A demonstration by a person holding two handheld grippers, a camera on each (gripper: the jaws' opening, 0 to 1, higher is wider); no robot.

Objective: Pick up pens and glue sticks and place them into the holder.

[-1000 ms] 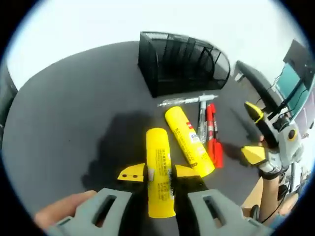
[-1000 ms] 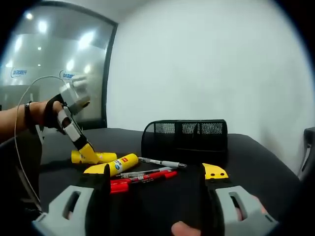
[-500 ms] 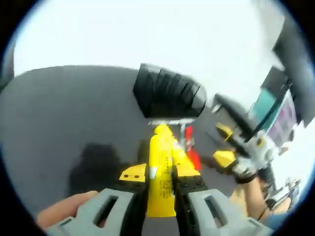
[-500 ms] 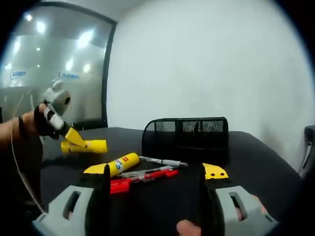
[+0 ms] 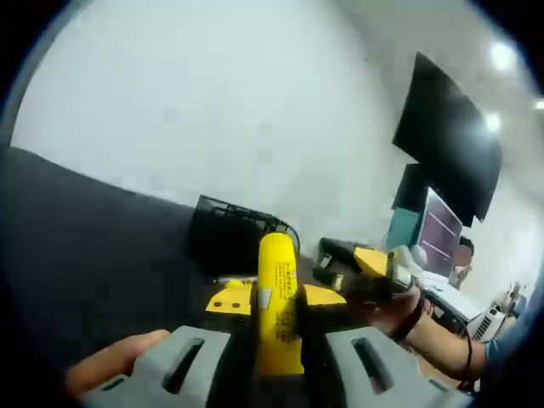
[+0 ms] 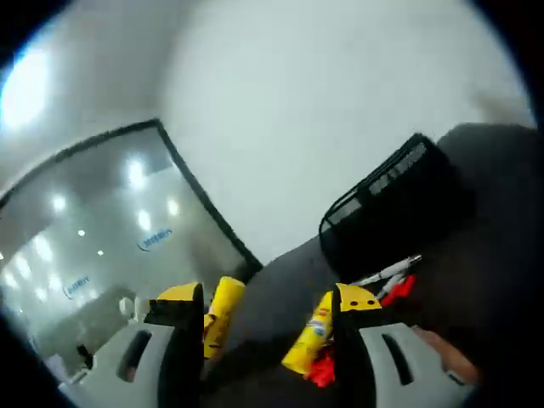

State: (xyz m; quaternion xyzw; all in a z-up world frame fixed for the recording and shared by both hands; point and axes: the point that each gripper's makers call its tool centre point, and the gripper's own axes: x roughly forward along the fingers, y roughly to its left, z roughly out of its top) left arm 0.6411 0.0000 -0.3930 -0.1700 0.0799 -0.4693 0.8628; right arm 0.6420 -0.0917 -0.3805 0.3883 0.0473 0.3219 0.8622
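In the left gripper view, the left gripper [image 5: 274, 302] pinches a yellow glue stick [image 5: 276, 297] between its jaws, low at centre. Just beyond, mid-frame, stands the black mesh holder [image 5: 229, 242]. The carry step looks underway; next, the stick must go over the holder's mouth.

In the right gripper view, the right gripper [image 6: 265, 299] is spread and empty (tilted); another glue stick [image 6: 309, 334] and red pens [image 6: 398, 289] lie at lower centre.

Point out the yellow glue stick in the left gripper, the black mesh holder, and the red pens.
Yellow glue stick [image 5: 277, 297]: left gripper view, mid barrel.
Black mesh holder [image 5: 223, 238]: left gripper view, front mesh wall.
Red pens [image 6: 399, 288]: right gripper view, visible red end.
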